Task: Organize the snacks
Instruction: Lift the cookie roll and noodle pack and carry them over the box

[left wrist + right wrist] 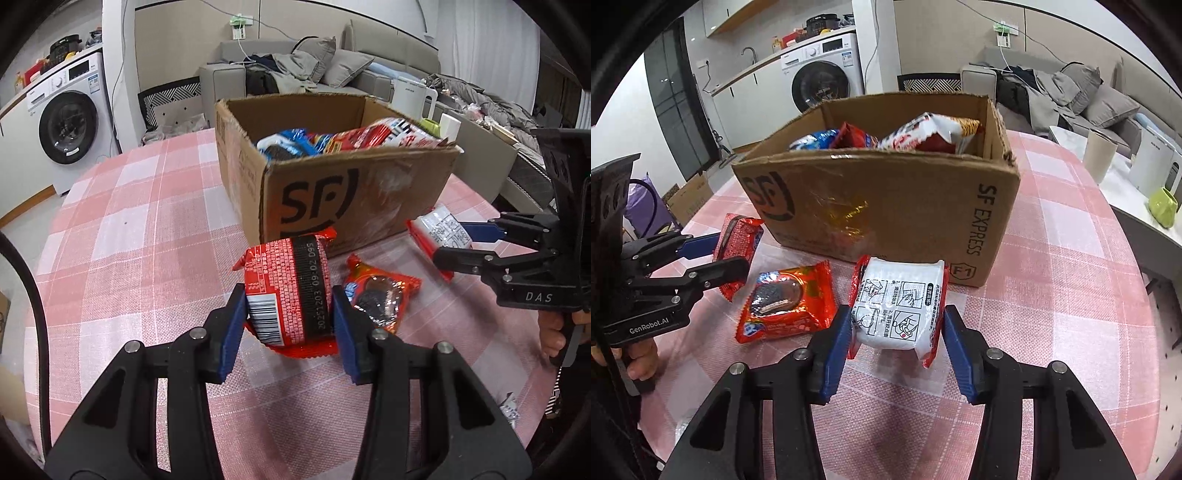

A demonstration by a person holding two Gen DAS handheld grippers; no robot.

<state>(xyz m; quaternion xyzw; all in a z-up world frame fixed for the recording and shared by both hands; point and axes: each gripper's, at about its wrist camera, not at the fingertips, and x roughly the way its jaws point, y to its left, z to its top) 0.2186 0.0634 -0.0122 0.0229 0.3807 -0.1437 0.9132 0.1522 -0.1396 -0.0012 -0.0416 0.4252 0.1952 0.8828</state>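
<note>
Three snack packets (786,301) outside one cardboard box (886,210), two tools (894,332).

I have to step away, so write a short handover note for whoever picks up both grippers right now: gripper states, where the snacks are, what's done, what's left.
Left gripper: shut on the red barcode packet, near the tablecloth in front of the box.
Right gripper: around the white-backed packet; left pad touches, right-side contact unclear.
Cardboard box: open on the pink checked table, already holding several snack packs.
Cookie packet: lying loose on the cloth between the two grippers.
Left to do: put both gripped packets in the box, then the cookie packet.
</note>
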